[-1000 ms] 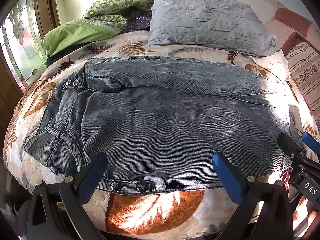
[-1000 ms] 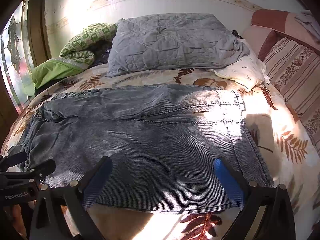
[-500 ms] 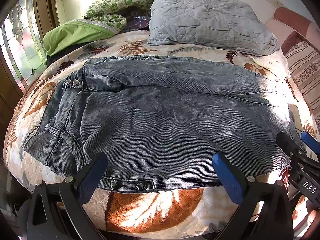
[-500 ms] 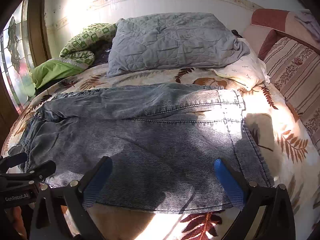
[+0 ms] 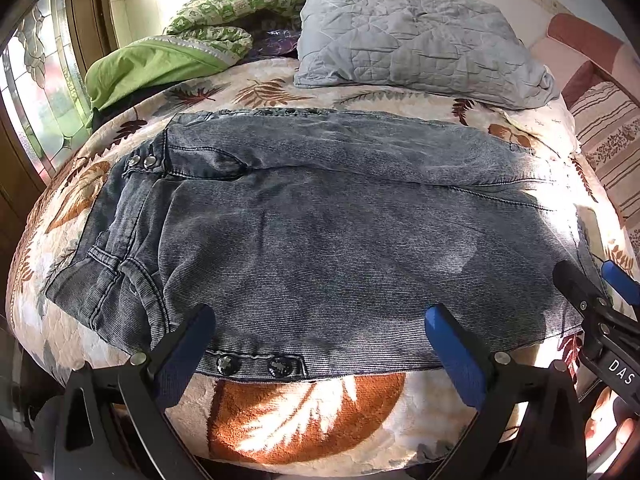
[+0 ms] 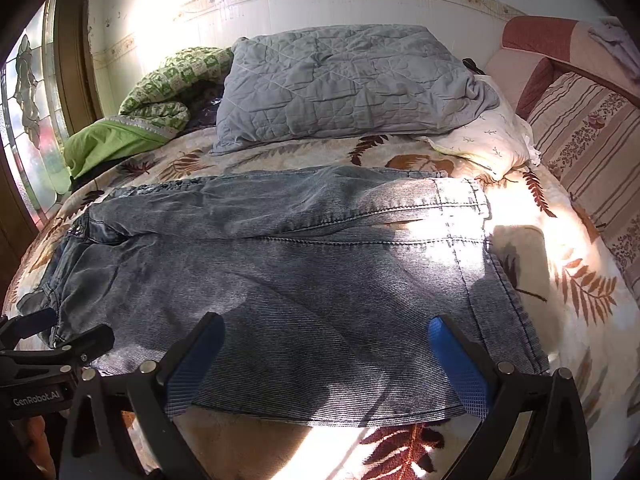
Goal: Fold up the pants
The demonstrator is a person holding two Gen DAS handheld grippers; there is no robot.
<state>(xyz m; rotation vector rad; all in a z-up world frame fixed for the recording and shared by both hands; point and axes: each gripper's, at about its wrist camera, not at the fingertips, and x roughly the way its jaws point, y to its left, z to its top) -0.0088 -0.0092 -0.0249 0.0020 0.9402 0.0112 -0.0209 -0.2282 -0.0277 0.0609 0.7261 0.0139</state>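
Grey-blue denim pants lie flat across the bed, waist to the left, leg hems to the right; they also show in the right wrist view. My left gripper is open and empty, its blue pads over the near edge by two snap buttons. My right gripper is open and empty over the near edge close to the leg hem. Each gripper shows at the edge of the other's view: the right one in the left wrist view, the left one in the right wrist view.
The bed has a leaf-print blanket. A grey quilted pillow and a green checked blanket lie at the far side. A striped cushion stands at the right. A stained-glass window is at the left.
Both grippers have stayed open and nearly still; the views shift only slightly. The pants have not moved.
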